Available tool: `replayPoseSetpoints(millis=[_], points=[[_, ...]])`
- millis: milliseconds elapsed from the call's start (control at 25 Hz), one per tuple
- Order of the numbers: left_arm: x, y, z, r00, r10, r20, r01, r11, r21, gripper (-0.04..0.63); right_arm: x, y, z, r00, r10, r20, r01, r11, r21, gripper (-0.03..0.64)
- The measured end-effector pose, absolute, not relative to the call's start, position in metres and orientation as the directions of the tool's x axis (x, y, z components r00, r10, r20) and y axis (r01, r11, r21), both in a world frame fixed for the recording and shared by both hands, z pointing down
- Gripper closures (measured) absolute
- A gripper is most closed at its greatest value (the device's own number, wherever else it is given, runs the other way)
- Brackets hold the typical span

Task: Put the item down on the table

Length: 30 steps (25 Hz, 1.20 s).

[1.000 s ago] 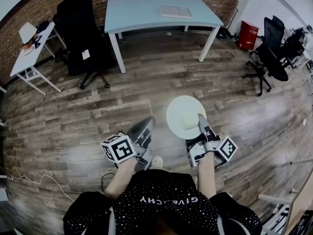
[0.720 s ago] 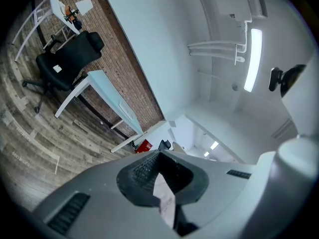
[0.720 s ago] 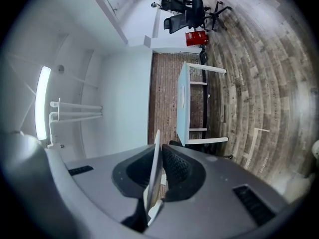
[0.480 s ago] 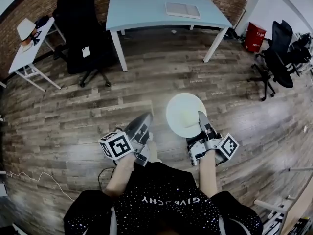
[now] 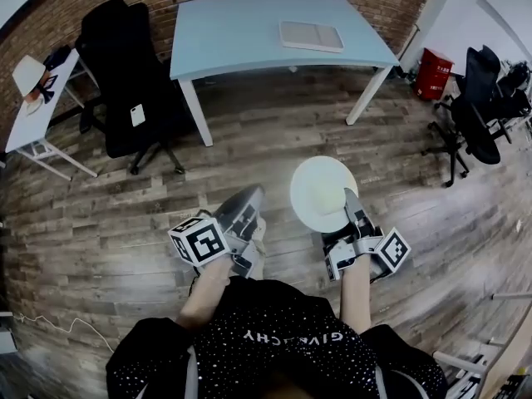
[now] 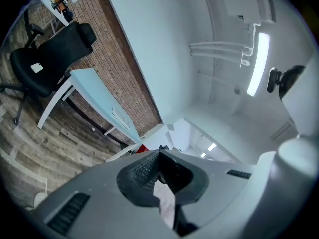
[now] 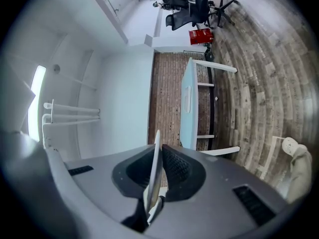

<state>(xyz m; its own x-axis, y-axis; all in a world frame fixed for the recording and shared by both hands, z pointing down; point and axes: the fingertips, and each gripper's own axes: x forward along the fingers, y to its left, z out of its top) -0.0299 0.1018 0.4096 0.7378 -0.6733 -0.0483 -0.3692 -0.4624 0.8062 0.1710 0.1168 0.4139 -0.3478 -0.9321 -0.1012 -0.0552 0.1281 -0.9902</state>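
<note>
A round white plate (image 5: 320,191) hangs over the wooden floor, with my right gripper (image 5: 350,200) shut on its near right rim. In the right gripper view the plate (image 7: 155,159) shows edge-on, pinched between the ribbed pads of the right gripper (image 7: 158,152). My left gripper (image 5: 250,196) is level with it on the left, jaws together with nothing visibly held. In the left gripper view its tips (image 6: 159,156) meet, and a pale sliver shows in the gap below them. The light blue table (image 5: 241,32) stands well ahead of both grippers.
A flat grey tray-like object (image 5: 310,35) lies on the table's right half. A black office chair (image 5: 125,81) stands left of the table, next to a small white side table (image 5: 37,110). To the right are a red bin (image 5: 434,71) and black chairs (image 5: 482,90).
The whole view has shifted a little toward the table. Both grippers sit slightly farther forward, and the plate stays clamped in the right one.
</note>
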Motion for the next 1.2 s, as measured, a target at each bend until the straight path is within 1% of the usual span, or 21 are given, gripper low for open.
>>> replayPoseSetpoints(millis=[280,440,920,1200], points=[[-0.038,-0.002,0.404,0.748,-0.663,-0.036,-0.362,-0.453,0.815,0.584,0.160,0.017,0.398,-0.332,-0.936,-0.116,-0.043,0.138,-0.990,0.591],[-0.037,-0.050,0.399,0.763,-0.646,-0.036,-0.354,-0.463,0.813,0.584,0.158,-0.034,0.395,-0.322,-0.940,-0.110,-0.058,0.136,-0.989,0.591],[-0.024,-0.164,0.407,0.797,-0.603,-0.031,-0.324,-0.470,0.821,0.584,0.161,-0.143,0.397,-0.294,-0.948,-0.119,-0.044,0.137,-0.990,0.591],[-0.032,-0.254,0.391,0.809,-0.587,-0.023,-0.299,-0.447,0.843,0.584,0.156,-0.222,0.374,-0.267,-0.960,-0.087,-0.060,0.106,-0.993,0.591]])
